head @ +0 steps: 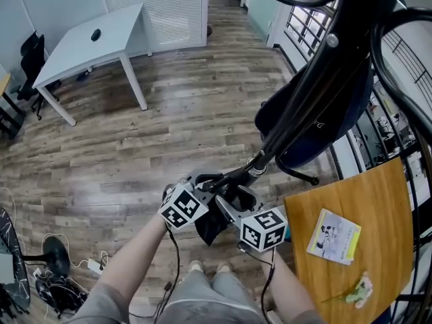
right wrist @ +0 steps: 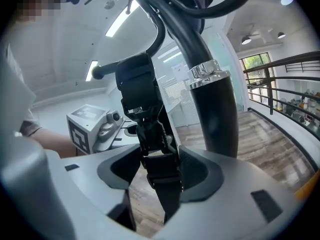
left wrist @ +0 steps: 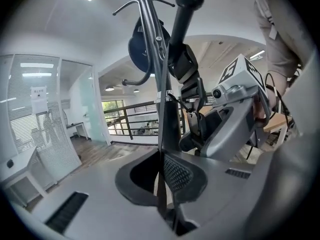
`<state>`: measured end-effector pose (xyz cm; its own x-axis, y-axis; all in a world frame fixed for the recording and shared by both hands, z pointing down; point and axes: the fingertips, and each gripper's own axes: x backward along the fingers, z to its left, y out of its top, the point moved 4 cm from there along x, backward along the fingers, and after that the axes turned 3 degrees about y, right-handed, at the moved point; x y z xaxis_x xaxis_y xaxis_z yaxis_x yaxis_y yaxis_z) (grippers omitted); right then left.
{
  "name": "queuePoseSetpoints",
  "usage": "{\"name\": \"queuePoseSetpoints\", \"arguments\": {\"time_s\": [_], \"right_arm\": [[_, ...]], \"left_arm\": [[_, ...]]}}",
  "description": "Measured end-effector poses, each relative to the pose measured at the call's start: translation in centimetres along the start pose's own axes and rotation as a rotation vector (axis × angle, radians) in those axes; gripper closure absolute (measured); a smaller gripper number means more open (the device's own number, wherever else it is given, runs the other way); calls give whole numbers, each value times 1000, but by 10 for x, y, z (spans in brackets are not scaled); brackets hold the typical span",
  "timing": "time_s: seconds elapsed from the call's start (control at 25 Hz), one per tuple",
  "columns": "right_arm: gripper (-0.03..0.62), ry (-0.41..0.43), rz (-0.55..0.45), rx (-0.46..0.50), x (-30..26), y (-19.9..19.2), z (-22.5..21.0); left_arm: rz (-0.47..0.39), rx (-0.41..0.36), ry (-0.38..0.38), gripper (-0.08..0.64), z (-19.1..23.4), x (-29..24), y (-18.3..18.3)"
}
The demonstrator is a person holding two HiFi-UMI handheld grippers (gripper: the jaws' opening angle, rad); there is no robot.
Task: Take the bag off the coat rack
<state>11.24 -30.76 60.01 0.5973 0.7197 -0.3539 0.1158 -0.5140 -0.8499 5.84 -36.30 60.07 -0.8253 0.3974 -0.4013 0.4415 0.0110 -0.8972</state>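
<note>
A dark navy bag hangs high on the black coat rack. Its black strap drops down to both grippers, close to the rack's pole. My left gripper is shut on the strap, which runs edge-on between its pads; in its own view this gripper looks up at the bag. My right gripper stands wide, and in its view the flat strap and a black buckle lie between the jaws. The pads do not visibly press on them.
A wooden table at the right carries a booklet and a small flower sprig. A white table stands far left. Cables and a fan base lie on the floor at left. The rack's thick pole is close by.
</note>
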Motion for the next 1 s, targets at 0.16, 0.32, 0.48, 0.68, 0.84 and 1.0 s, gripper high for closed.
{"name": "queuePoseSetpoints", "arguments": {"time_s": [0.16, 0.32, 0.48, 0.68, 0.84, 1.0], "right_arm": [[339, -28, -15, -11, 4, -2, 0], [339, -37, -37, -21, 15, 1, 7], [341, -29, -91, -10, 26, 23, 16], [341, -11, -138, 6, 40, 55, 21], [341, 29, -149, 45, 55, 84, 45], [341, 63, -142, 85, 66, 104, 72]], "left_arm": [[-1, 80, 49, 545, 12, 13, 0], [-9, 119, 81, 545, 18, 37, 7], [-38, 157, 120, 545, 23, 62, 20], [-73, 160, 189, 545, 36, 85, 51], [-86, 119, 229, 545, 37, 115, 78], [-99, 138, 282, 545, 38, 148, 96]]}}
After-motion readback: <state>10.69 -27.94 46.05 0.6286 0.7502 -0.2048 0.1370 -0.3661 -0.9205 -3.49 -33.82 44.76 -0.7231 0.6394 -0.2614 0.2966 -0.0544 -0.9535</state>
